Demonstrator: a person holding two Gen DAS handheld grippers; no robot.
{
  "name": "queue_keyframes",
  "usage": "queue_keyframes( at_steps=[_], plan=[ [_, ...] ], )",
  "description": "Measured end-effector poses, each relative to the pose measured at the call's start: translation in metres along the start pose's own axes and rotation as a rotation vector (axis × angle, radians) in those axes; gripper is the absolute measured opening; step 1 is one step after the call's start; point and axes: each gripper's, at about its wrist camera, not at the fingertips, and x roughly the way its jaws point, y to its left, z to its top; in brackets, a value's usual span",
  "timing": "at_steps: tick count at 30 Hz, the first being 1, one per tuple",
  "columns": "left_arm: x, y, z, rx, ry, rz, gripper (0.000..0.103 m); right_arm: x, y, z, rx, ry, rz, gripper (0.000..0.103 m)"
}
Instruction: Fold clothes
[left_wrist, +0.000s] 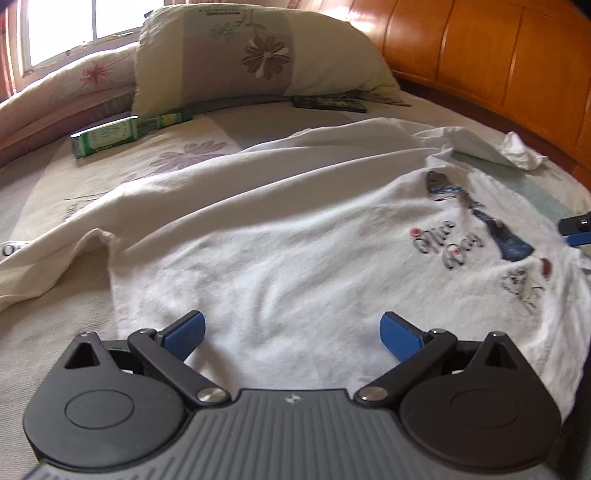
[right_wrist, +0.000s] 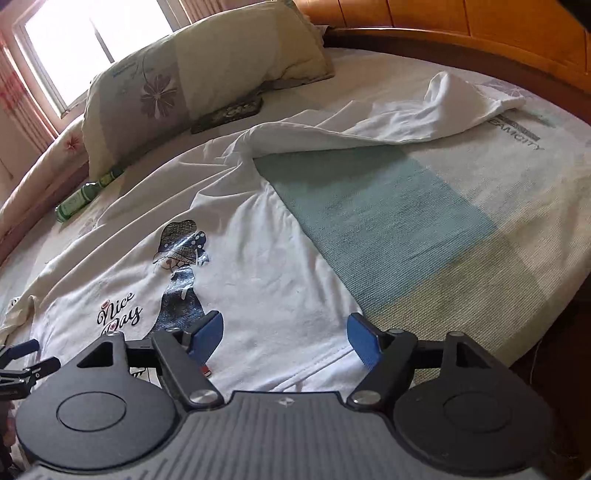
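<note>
Our left tongs (left_wrist: 293, 334) hang open over the plain lower part of the white printed T-shirt (left_wrist: 295, 258), spread on the bed (right_wrist: 480, 258). Our right tongs (right_wrist: 285, 338), also open and empty, straddle its side hem, so we judge the right hand nearer that edge.

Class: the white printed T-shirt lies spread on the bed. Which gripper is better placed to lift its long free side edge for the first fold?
Probably the right gripper: its open jaws straddle the T-shirt hem corner where that edge begins; the left gripper hovers mid-cloth.
</note>
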Motion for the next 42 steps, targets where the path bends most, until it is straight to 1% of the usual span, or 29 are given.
queue_keyframes(
  at_steps=[1, 2, 5, 7, 10, 13, 15, 17, 19, 20, 21, 23, 26, 29, 31, 32, 34, 37, 40, 42],
  plan=[
    [-0.001, 0.003, 0.0, -0.009, -0.007, 0.016, 0.101, 0.0, 0.008, 0.0, -0.035, -0.013, -0.02, 0.082],
    [-0.003, 0.007, 0.001, -0.025, -0.015, 0.004, 0.101, 0.001, 0.016, 0.001, -0.077, -0.031, -0.03, 0.082],
    [-0.008, 0.013, 0.003, -0.053, -0.043, -0.029, 0.101, 0.01, 0.046, 0.008, -0.177, -0.064, -0.004, 0.084],
    [-0.006, 0.013, 0.002, -0.043, -0.036, -0.021, 0.101, 0.024, 0.066, 0.015, -0.23, -0.059, 0.025, 0.086],
    [0.002, 0.013, 0.0, -0.042, -0.001, -0.001, 0.101, 0.05, 0.1, 0.027, -0.324, -0.043, 0.055, 0.087],
    [0.003, 0.021, -0.002, -0.073, 0.006, -0.025, 0.101, 0.076, 0.132, 0.037, -0.397, -0.028, 0.072, 0.087],
    [0.002, 0.024, -0.001, -0.081, 0.005, -0.019, 0.101, 0.094, 0.149, 0.042, -0.422, -0.013, 0.088, 0.088],
    [0.003, 0.029, -0.001, -0.092, 0.007, -0.022, 0.101, 0.115, 0.162, 0.045, -0.443, 0.028, 0.093, 0.093],
    [0.004, 0.034, 0.0, -0.105, 0.007, -0.026, 0.101, 0.138, 0.17, 0.045, -0.463, 0.065, 0.069, 0.094],
    [0.005, 0.036, 0.001, -0.112, 0.007, -0.027, 0.101, 0.149, 0.172, 0.046, -0.472, 0.072, 0.053, 0.098],
    [0.006, 0.038, 0.002, -0.117, 0.007, -0.029, 0.101, 0.156, 0.173, 0.049, -0.47, 0.055, 0.051, 0.103],
    [0.009, 0.041, 0.003, -0.126, 0.006, -0.032, 0.101, 0.169, 0.175, 0.057, -0.463, 0.024, 0.046, 0.103],
    [0.011, 0.04, 0.005, -0.121, 0.006, -0.026, 0.102, 0.184, 0.175, 0.077, -0.424, 0.019, 0.025, 0.103],
    [0.013, 0.04, 0.007, -0.118, 0.005, -0.02, 0.102, 0.188, 0.179, 0.086, -0.437, 0.046, 0.011, 0.103],
    [0.012, 0.041, 0.008, -0.125, 0.0, -0.013, 0.102, 0.172, 0.18, 0.081, -0.441, 0.039, 0.036, 0.103],
    [0.01, 0.041, 0.008, -0.127, -0.009, -0.003, 0.102, 0.163, 0.179, 0.079, -0.442, 0.035, 0.053, 0.103],
    [0.004, 0.043, 0.009, -0.131, -0.042, 0.027, 0.102, 0.143, 0.179, 0.067, -0.447, 0.042, 0.114, 0.103],
    [-0.007, 0.053, 0.009, -0.172, -0.09, 0.061, 0.102, 0.126, 0.192, 0.042, -0.522, 0.081, 0.173, 0.103],
    [-0.014, 0.064, 0.008, -0.219, -0.102, 0.056, 0.102, 0.131, 0.216, 0.023, -0.605, 0.107, 0.182, 0.103],
    [-0.016, 0.068, 0.007, -0.232, -0.098, 0.056, 0.102, 0.146, 0.23, 0.019, -0.617, 0.129, 0.179, 0.103]
  ],
)
